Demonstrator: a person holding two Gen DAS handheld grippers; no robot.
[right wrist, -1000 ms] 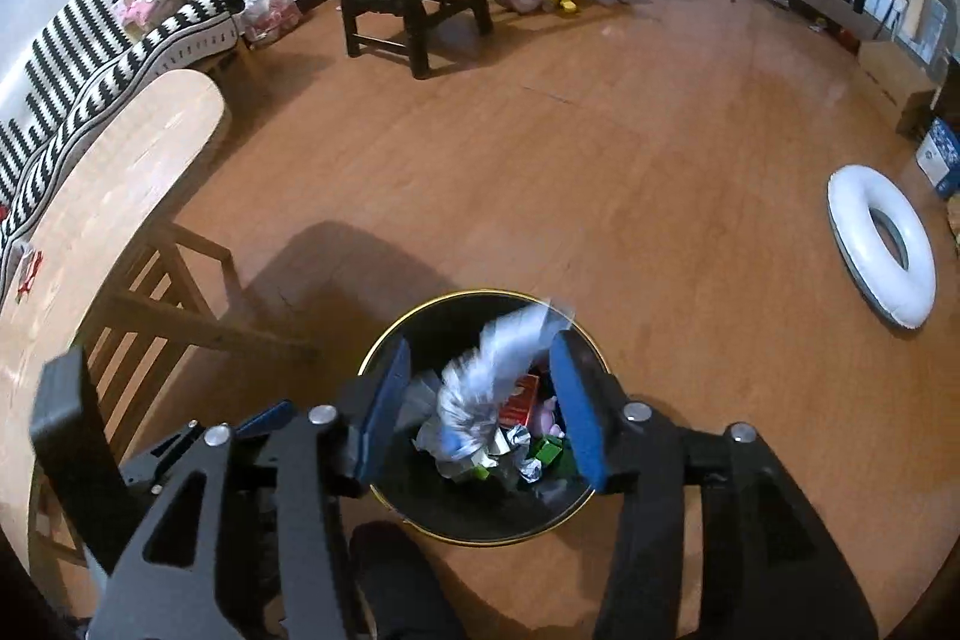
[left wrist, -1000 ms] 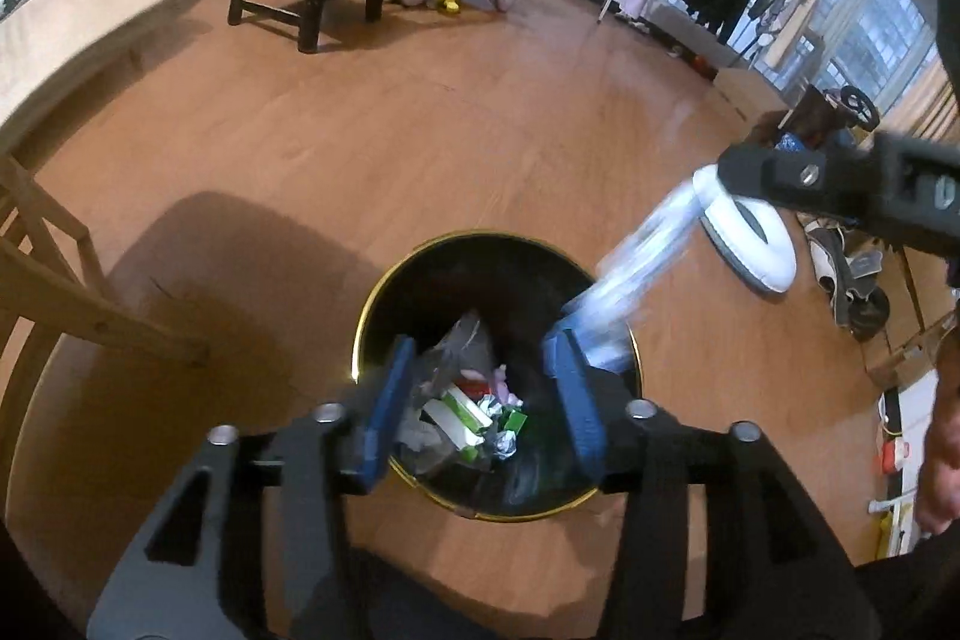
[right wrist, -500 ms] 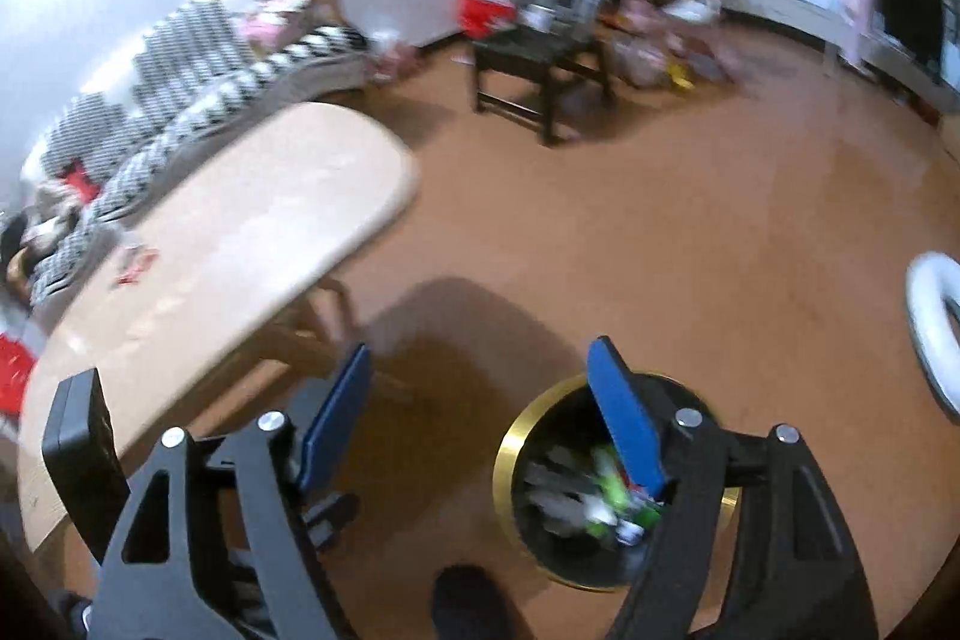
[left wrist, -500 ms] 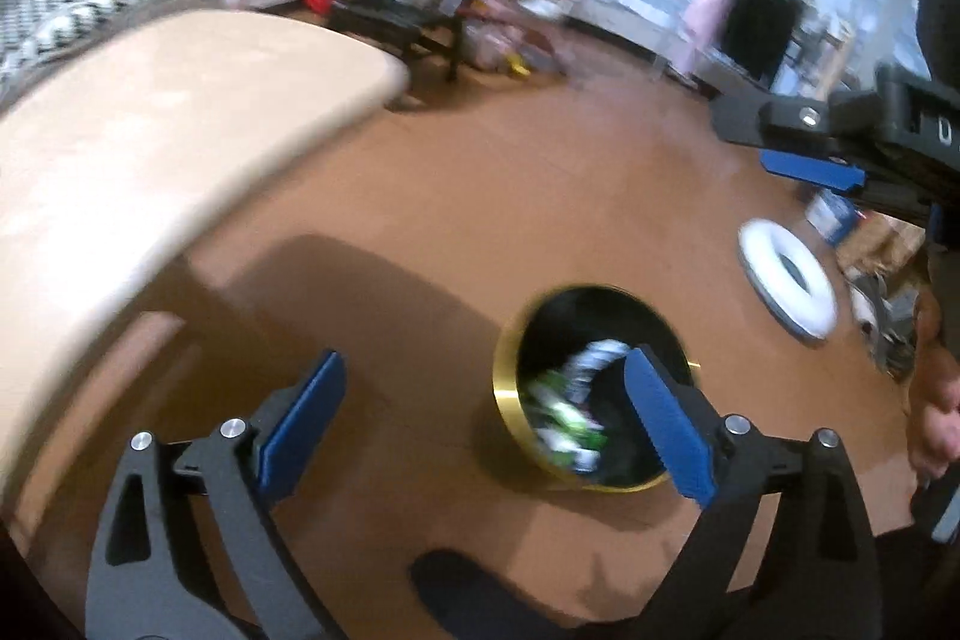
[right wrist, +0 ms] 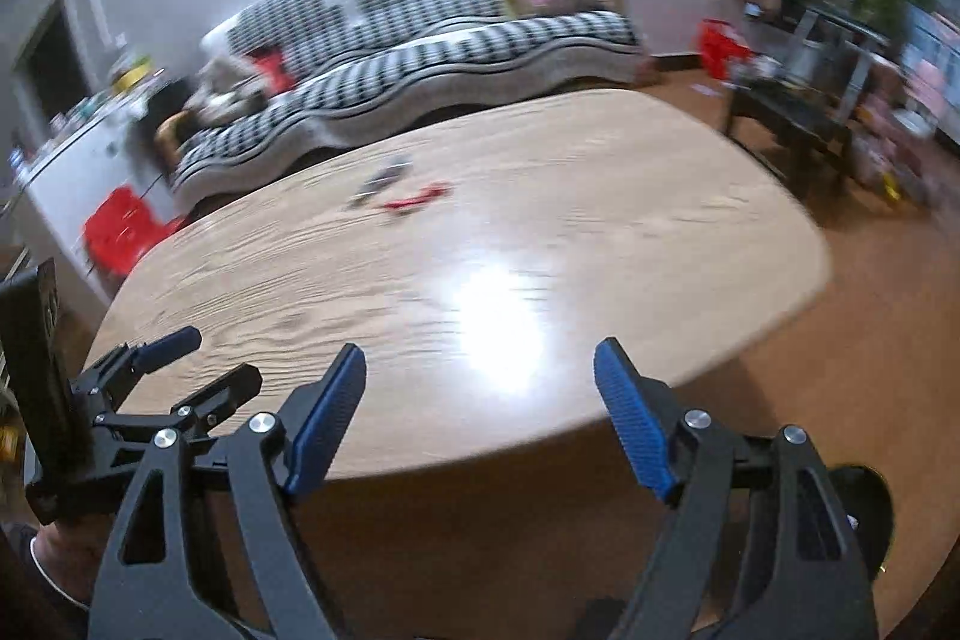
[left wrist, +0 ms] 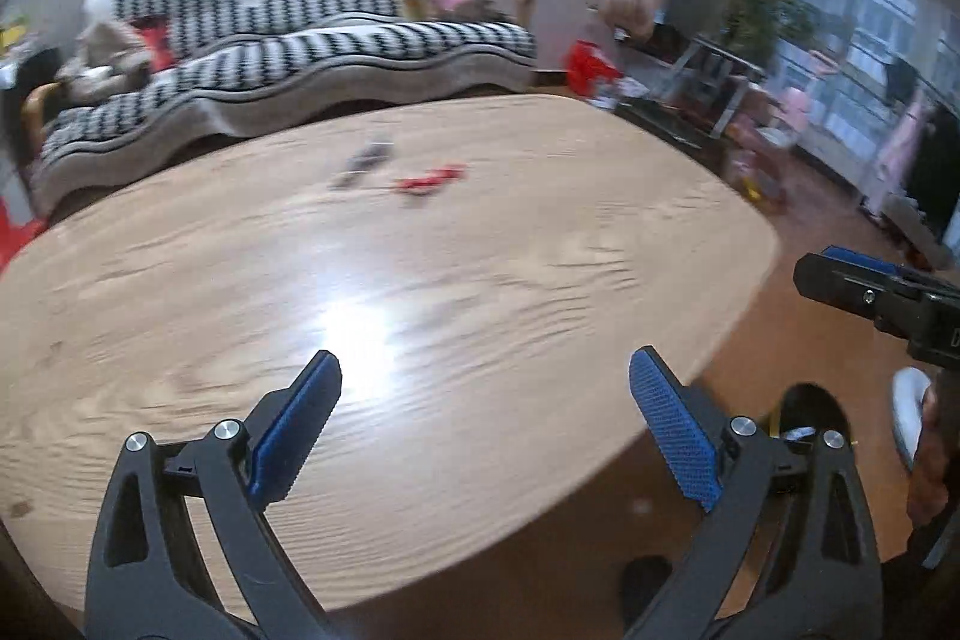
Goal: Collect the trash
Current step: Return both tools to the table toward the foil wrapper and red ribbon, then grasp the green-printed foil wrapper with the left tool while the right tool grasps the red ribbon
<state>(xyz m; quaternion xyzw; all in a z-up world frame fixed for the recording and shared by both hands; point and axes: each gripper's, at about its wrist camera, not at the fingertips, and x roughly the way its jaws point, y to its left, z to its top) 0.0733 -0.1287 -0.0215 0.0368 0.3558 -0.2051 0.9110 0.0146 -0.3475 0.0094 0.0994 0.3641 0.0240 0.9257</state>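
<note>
On table (left wrist: 540,280), unreadable red wrapper (left wrist: 429,179)

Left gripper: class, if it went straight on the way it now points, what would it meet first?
Probably the bare light wooden table top. The open left gripper tilts down at it; the red wrapper and grey scrap lie farther off. Depth is uncertain.

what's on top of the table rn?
On the table: a red wrapper and a dark grey scrap beside it, toward the sofa side; both blurred. The near edge is partly hidden behind the left hand-held gripper.
</note>
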